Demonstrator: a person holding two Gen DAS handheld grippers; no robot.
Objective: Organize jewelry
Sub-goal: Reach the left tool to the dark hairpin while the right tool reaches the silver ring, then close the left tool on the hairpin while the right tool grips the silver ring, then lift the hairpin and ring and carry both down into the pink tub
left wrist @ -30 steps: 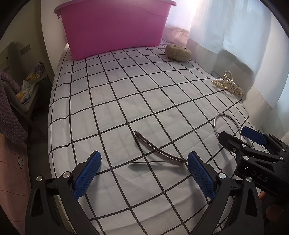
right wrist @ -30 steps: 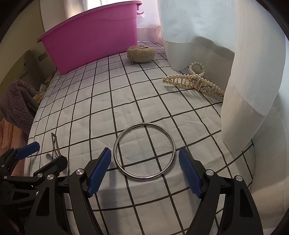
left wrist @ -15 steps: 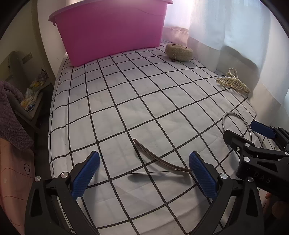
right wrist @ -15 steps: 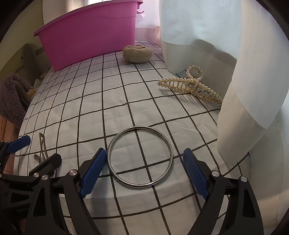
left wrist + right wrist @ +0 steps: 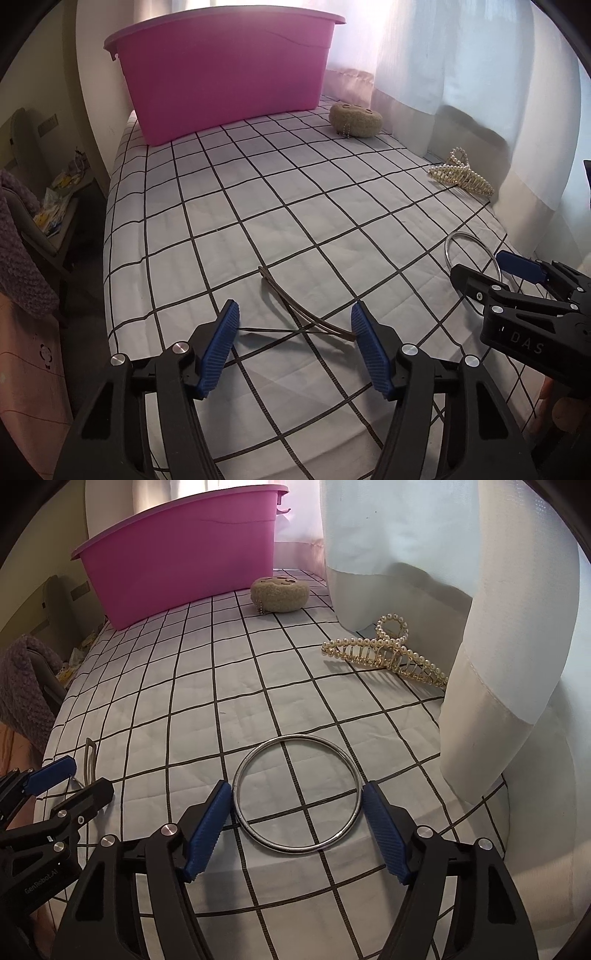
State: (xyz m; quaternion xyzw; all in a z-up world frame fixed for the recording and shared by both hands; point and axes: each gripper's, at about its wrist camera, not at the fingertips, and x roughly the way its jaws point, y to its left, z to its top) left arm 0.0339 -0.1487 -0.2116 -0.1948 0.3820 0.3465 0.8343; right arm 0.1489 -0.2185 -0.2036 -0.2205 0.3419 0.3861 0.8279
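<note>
A thin brown metal hair clip (image 5: 295, 314) lies on the checked bedsheet between the blue pads of my left gripper (image 5: 293, 341), which is open around it. A silver bangle (image 5: 297, 794) lies between the pads of my right gripper (image 5: 297, 825), also open; its pads stand close to the ring's sides. The bangle also shows in the left wrist view (image 5: 471, 254), and the clip in the right wrist view (image 5: 88, 760). A pearl claw clip (image 5: 384, 653) lies near the curtain. A pink tub (image 5: 225, 70) stands at the far end.
A beige fuzzy pouch (image 5: 279, 594) with a chain sits near the tub. A white curtain (image 5: 480, 609) hangs along the right side, draping onto the bed. A chair with purple knitwear (image 5: 22, 240) stands left of the bed edge.
Both grippers moved down and forward; their jaws narrowed around the hair clip and the bangle. The objects have not moved.
</note>
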